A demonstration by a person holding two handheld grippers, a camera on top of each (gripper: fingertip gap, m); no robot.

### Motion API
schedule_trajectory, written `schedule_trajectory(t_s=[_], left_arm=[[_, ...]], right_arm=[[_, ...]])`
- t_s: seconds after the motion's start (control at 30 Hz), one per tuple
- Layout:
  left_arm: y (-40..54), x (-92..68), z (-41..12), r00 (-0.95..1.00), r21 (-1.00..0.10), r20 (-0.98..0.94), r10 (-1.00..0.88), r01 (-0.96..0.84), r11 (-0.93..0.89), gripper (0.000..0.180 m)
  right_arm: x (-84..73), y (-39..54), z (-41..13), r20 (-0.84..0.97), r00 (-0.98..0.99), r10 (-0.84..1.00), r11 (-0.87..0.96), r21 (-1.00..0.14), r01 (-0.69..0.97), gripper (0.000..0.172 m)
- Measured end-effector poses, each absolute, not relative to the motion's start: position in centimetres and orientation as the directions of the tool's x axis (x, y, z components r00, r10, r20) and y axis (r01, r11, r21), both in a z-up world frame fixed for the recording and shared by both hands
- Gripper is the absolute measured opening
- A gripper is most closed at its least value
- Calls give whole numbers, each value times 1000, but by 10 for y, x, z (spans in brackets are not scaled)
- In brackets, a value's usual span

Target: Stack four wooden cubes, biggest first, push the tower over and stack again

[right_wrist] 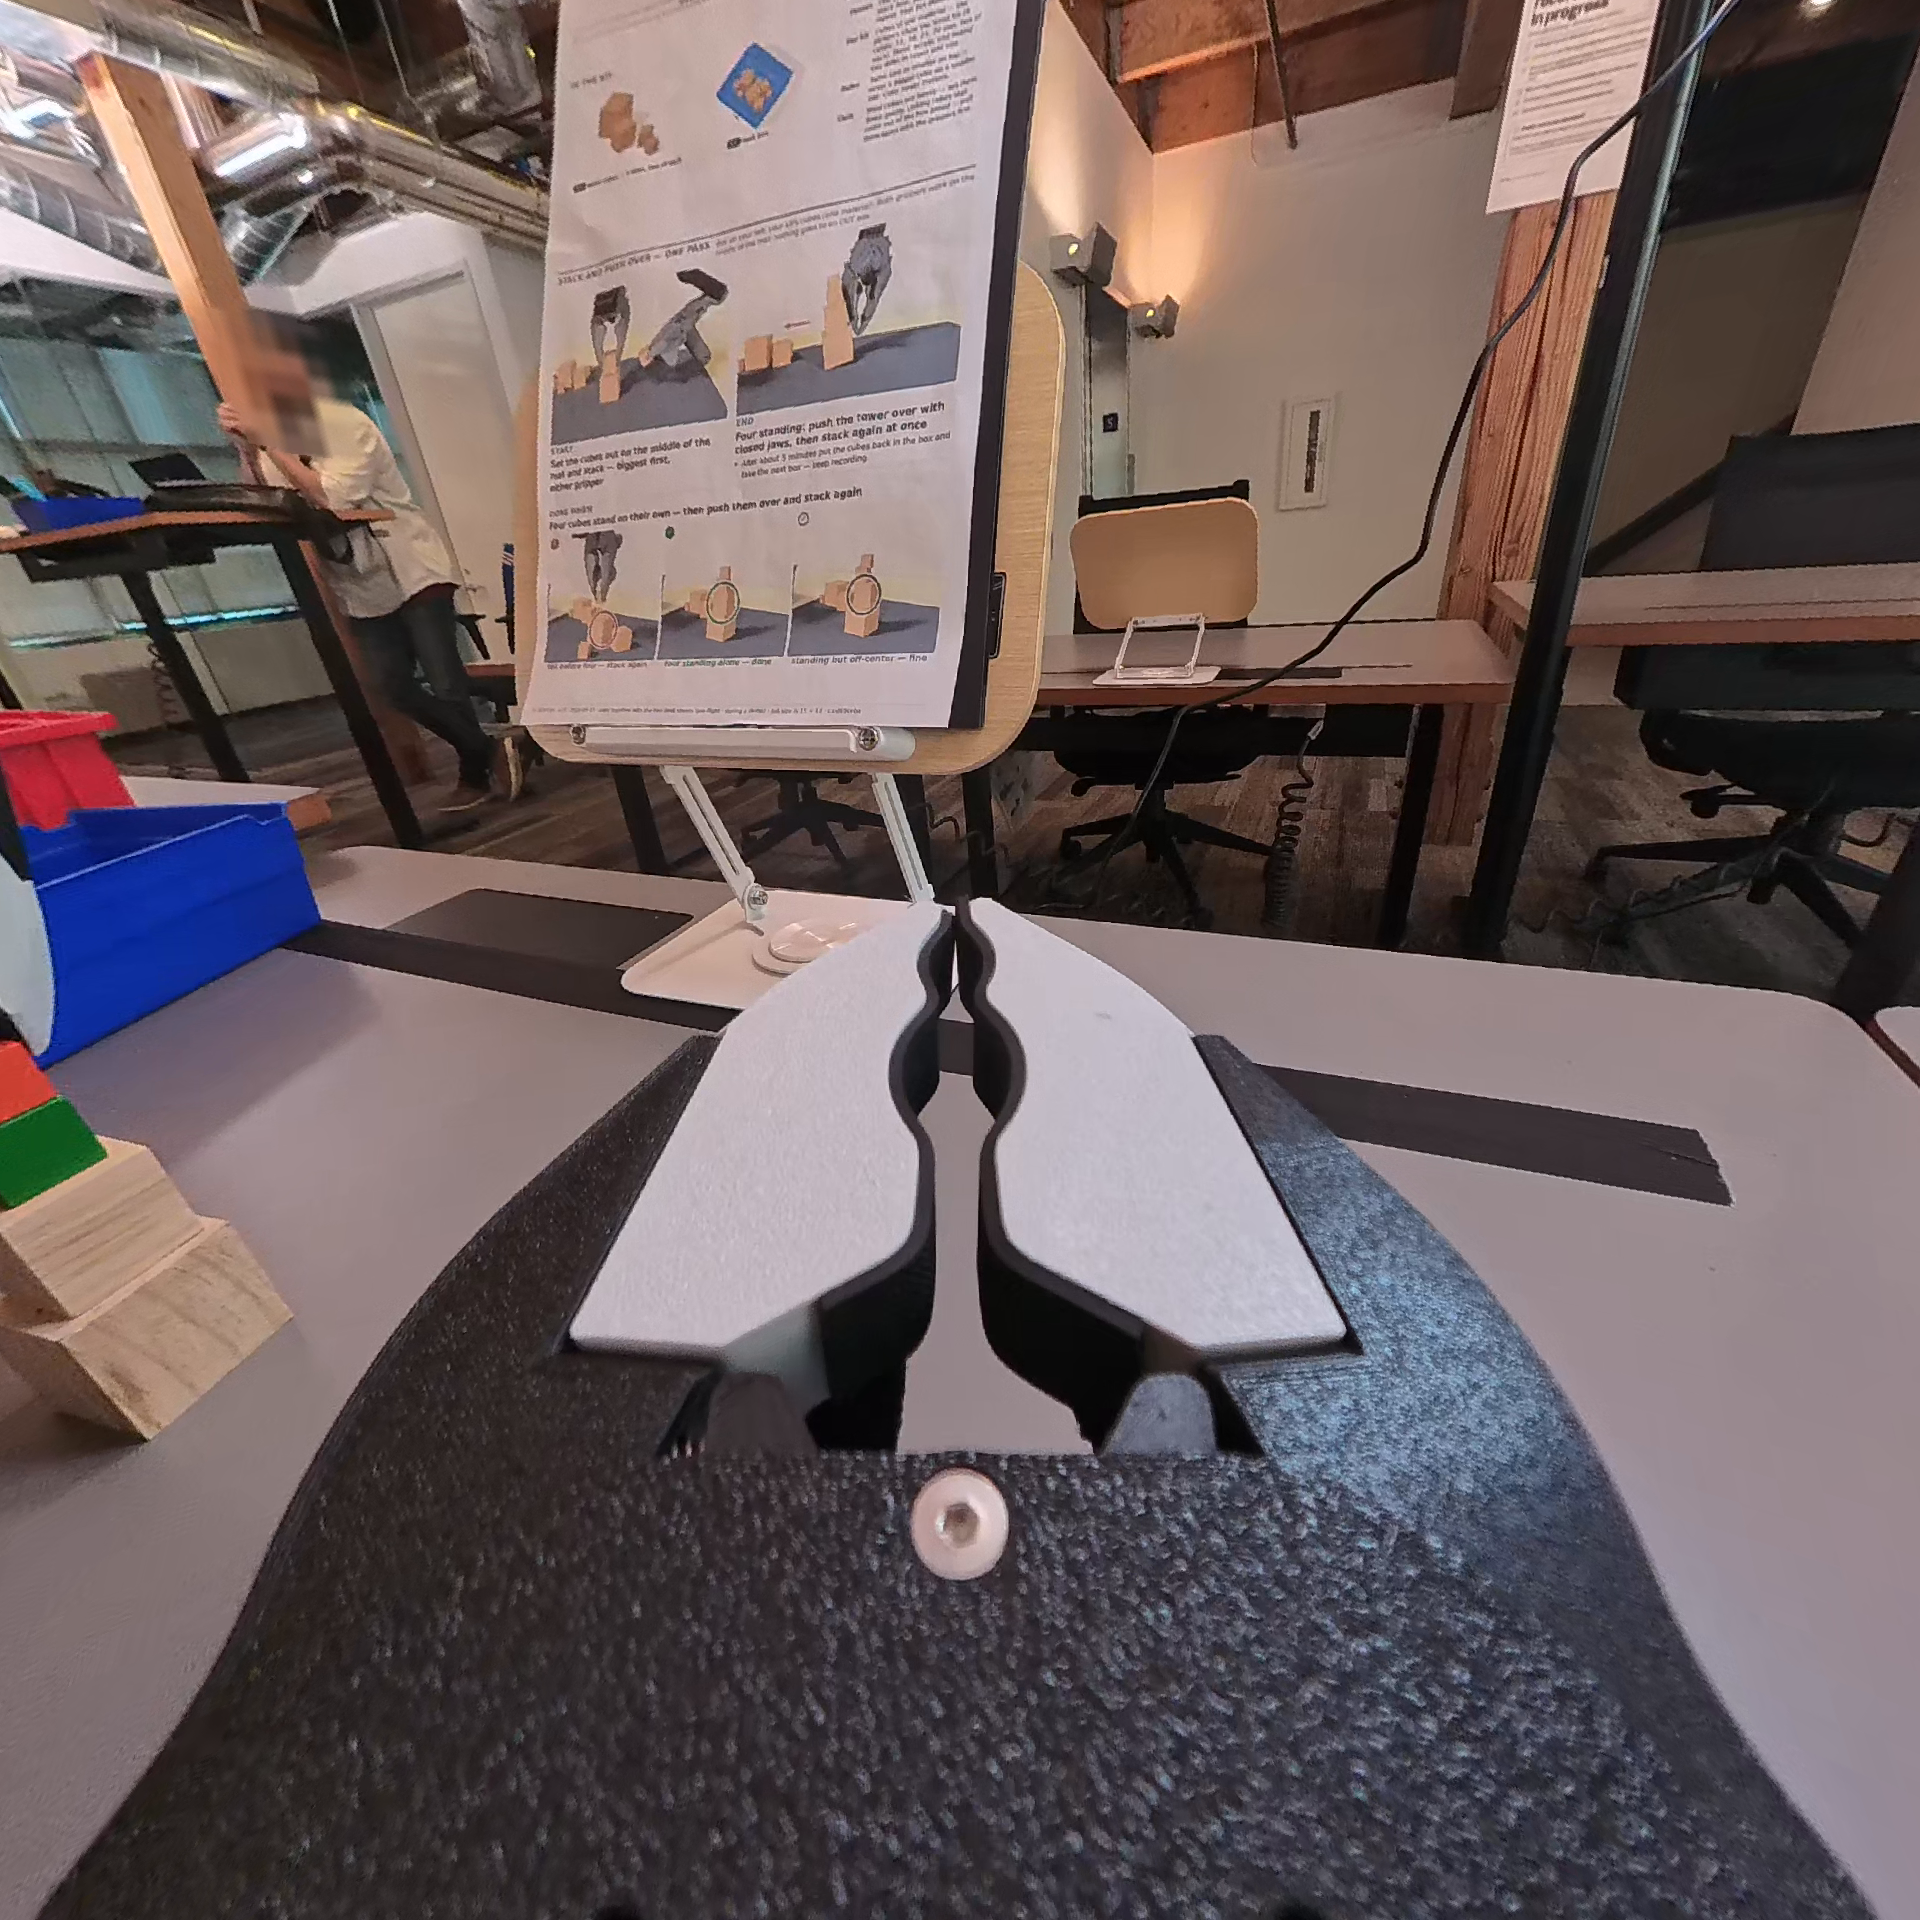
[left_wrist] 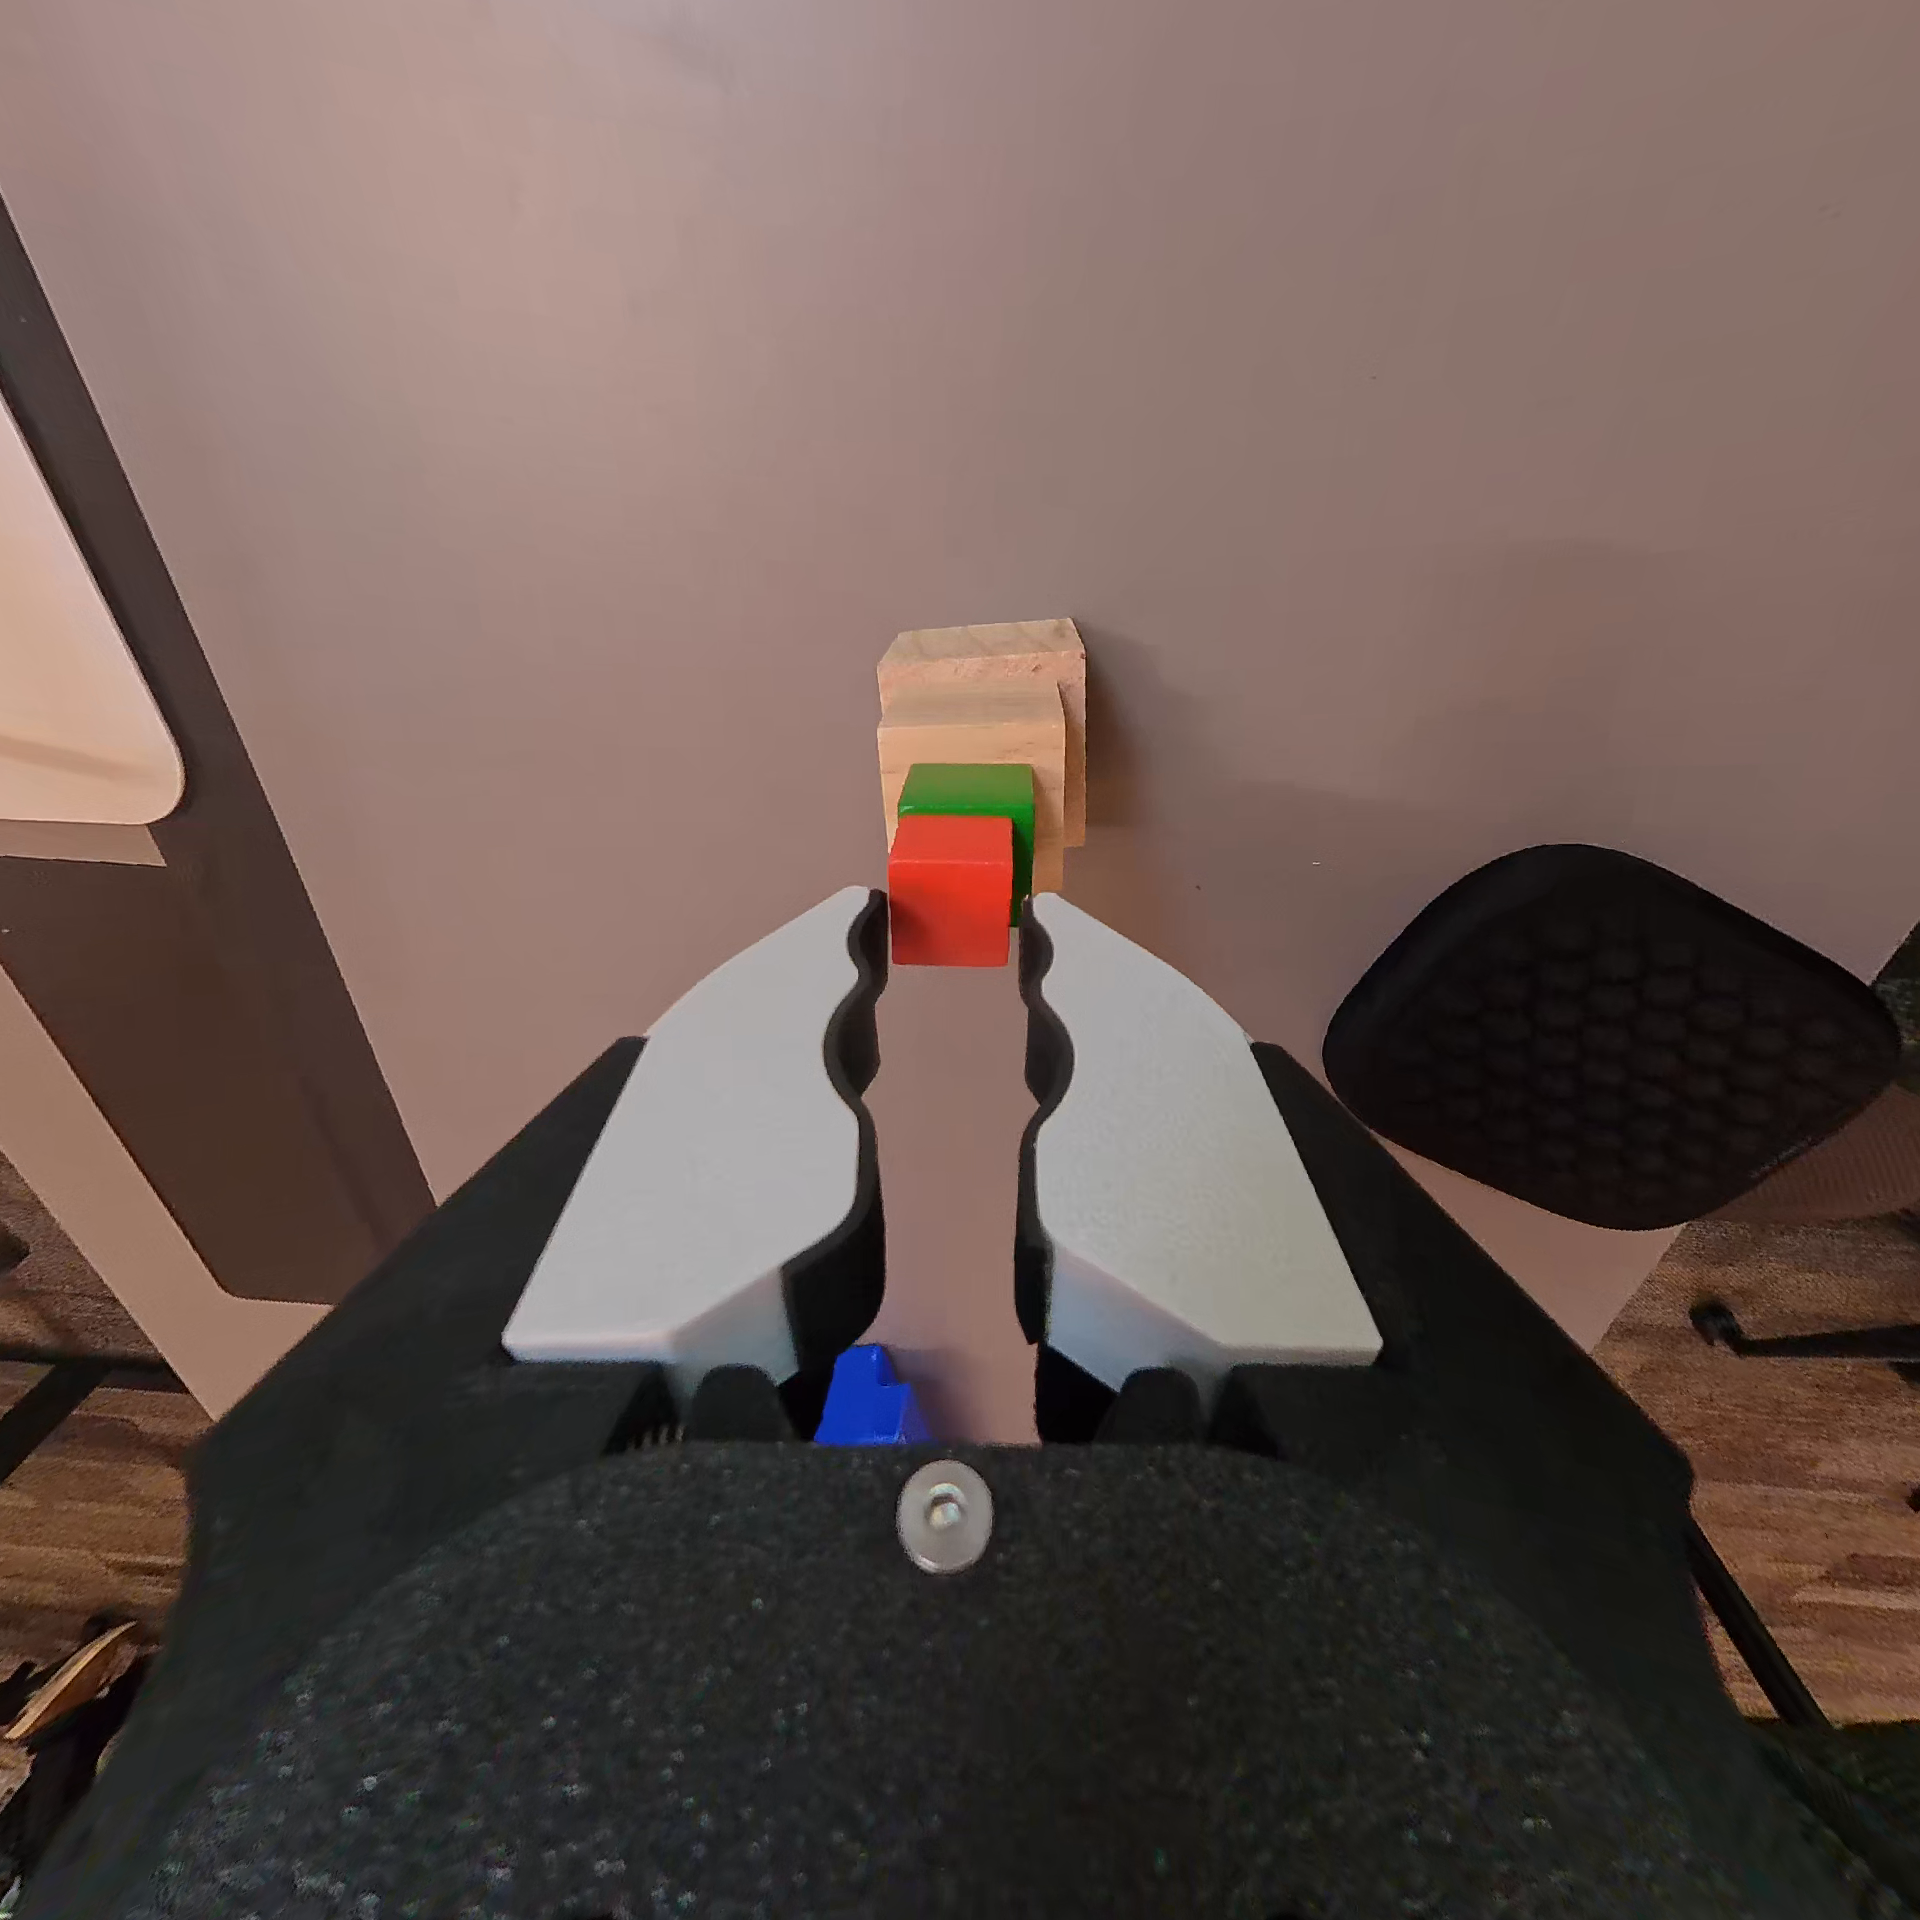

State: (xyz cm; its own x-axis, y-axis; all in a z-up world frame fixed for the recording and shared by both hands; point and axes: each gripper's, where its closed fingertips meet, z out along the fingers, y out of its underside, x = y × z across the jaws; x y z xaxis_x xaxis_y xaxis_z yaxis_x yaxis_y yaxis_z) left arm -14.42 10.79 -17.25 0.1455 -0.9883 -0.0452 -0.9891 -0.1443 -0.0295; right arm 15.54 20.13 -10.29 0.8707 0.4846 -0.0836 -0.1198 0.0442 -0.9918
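Count: four cubes in one stack at frame centre of the left wrist view, two bare wood, one green, one red. Large wooden cube (left_wrist: 982, 665) at the bottom, smaller wooden cube (left_wrist: 966, 740) on it, green cube (left_wrist: 968, 790) next, red cube (left_wrist: 951, 891) on top. Stack stands on the grey table (left_wrist: 623, 468).

Two grippers. Left gripper (left_wrist: 954, 920): jaws part open, straddling the red cube; left pad lies against the cube's side, a thin gap shows at the right pad.

Right gripper (right_wrist: 958, 920): fingertips meet, nothing between them, over the table at frame centre. The stack sits at the lower left edge of its view. One blue bin (right_wrist: 156, 914) at left, one document stand (right_wrist: 790, 727) beyond the tips.
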Motion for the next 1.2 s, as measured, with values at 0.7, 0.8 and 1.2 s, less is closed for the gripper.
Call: schedule_trajectory(t_s=[0.7,0.8,1.2], left_arm=[[157,-178,-27,860,-990,-124,-494,-139,6,0],[148,-208,-54,955,-1000,-13,-295,-11,9,0],[137,-236,-209,987,-950,-110,-117,-139,-279,0]], right_arm=[[153,202,-106,-72,875,478,45,-993,-106,0],[155,201,-104,-59,881,469,57,-994,-98,0],[160,198,-99,-28,905,424,83,-994,-70,0]])
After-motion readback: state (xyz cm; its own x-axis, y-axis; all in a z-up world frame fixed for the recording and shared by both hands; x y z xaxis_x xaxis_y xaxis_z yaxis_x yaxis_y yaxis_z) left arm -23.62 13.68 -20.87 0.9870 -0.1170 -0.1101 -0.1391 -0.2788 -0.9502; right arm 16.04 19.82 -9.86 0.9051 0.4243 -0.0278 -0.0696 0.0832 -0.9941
